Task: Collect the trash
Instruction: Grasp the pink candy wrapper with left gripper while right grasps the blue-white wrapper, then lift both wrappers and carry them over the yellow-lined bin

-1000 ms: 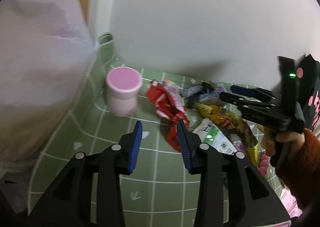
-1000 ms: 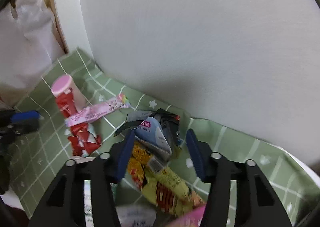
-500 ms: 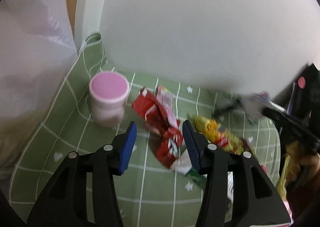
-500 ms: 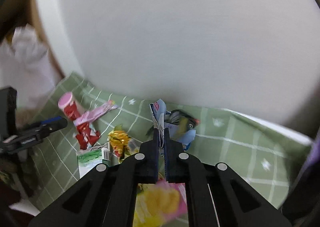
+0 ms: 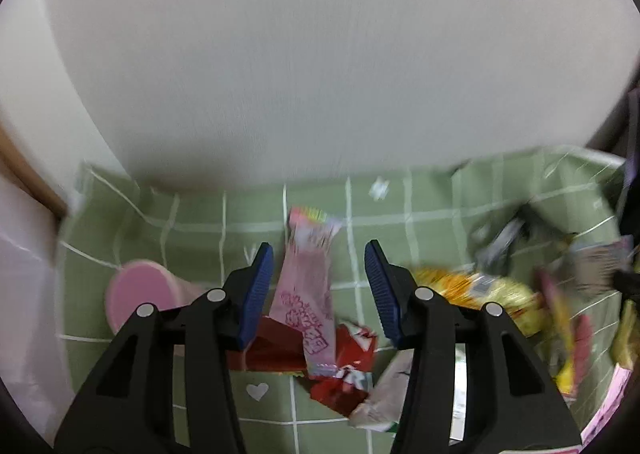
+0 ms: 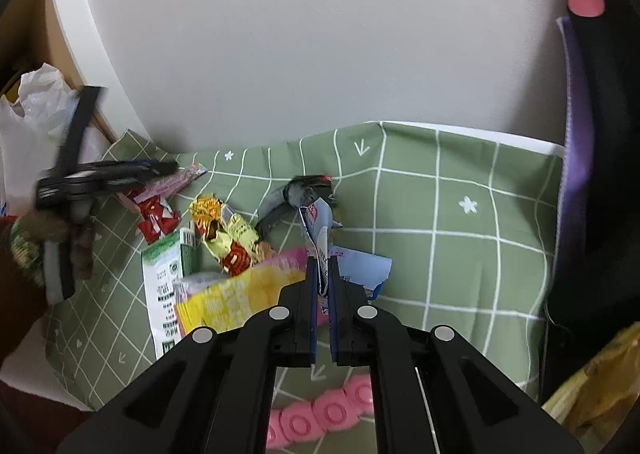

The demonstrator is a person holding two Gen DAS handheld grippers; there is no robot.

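Snack wrappers lie on a green checked cloth. My left gripper is open, its blue pads either side of a long pink wrapper that lies over a red wrapper. My right gripper is shut on a light blue wrapper and holds it above the cloth. From the right wrist view the left gripper is at the far left, over the pink wrapper.
A pink cup stands left of the left gripper. A yellow-orange wrapper, a green-white carton, a yellow-pink bag and a dark wrapper lie nearby. A white plastic bag is at far left. A wall stands behind.
My left gripper moved forward and right, so the pink wrapper now sits between its open pads. My right gripper, shut on the blue wrapper, pulled back and right, away from the pile.
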